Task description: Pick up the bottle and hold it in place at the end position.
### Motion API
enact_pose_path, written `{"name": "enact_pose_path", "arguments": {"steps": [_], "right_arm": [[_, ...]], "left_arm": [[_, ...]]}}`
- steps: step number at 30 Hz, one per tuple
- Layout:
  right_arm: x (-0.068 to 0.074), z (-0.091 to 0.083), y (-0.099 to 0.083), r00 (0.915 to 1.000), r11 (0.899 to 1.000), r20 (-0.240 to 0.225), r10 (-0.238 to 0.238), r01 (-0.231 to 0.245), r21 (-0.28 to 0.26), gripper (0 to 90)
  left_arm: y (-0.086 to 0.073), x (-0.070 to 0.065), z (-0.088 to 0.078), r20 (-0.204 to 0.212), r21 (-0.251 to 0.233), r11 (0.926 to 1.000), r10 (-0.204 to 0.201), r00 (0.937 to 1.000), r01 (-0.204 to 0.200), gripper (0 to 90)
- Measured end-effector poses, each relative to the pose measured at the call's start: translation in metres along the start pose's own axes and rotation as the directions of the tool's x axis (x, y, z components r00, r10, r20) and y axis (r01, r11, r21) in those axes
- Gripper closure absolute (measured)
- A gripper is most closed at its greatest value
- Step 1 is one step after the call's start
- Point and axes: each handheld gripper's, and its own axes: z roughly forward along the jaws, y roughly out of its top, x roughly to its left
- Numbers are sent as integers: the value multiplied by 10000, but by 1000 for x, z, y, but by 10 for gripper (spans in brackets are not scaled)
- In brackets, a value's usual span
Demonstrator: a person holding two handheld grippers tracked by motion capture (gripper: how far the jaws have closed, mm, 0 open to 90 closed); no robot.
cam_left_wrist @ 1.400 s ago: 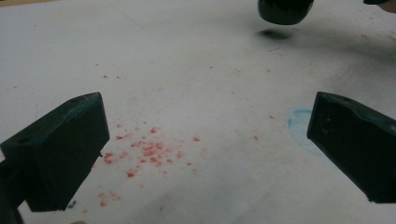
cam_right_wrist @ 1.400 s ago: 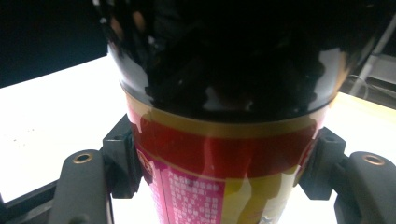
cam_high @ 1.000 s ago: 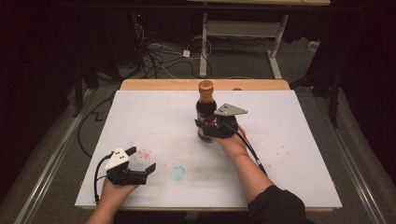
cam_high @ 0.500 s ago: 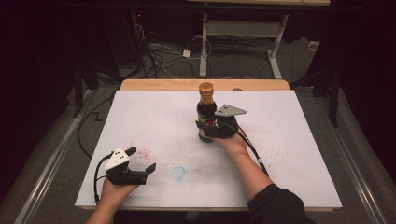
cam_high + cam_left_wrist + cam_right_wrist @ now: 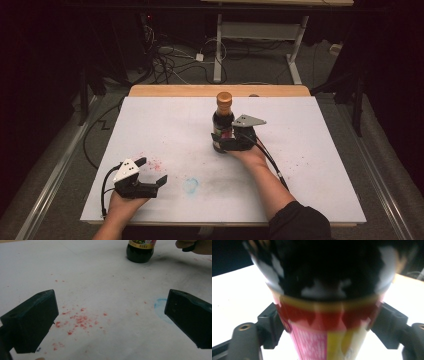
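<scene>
A dark sauce bottle [image 5: 223, 122] with a brown cap and a red and yellow label stands upright near the middle of the white table [image 5: 165, 125]. My right gripper [image 5: 220, 142] reaches around its lower body from the near side. In the right gripper view the bottle [image 5: 324, 315] stands between the two black jaws, which sit close at either side; they have just been opening. My left gripper [image 5: 152, 172] rests near the front left edge, open and with nothing in it. In the left gripper view its jaws stand wide apart, and the bottle's base [image 5: 140, 251] shows far ahead.
Red specks [image 5: 80, 320] and a faint blue ring [image 5: 160, 307] mark the sheet in front of the left gripper [image 5: 110, 320]. A wooden strip [image 5: 220, 90] runs along the table's far edge. Cables and a desk frame [image 5: 260, 45] lie on the floor beyond.
Neither hand has visibly shifted. The bottle stands in the same spot with the right gripper still around it.
</scene>
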Motion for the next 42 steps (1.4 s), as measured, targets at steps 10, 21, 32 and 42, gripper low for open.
{"name": "enact_pose_path", "arguments": {"steps": [10,21,32,42], "right_arm": [[0,-26,-12,9993,9994,124,345,-346,44,175],[1,-69,-17,9976,9984,589,351,-324,-459,399],[3,-83,-17,9966,9987,795,203,-164,-490,645],[-1,-94,-17,9969,9985,750,218,-178,-525,845]], "left_arm": [[-1,-8,3,305,157,9999,-21,9995,16,0],[7,-19,20,496,468,9976,-533,9973,510,0],[11,-25,47,457,331,9986,-417,9981,402,0],[17,-35,71,627,543,9984,-219,9978,185,0]]}}
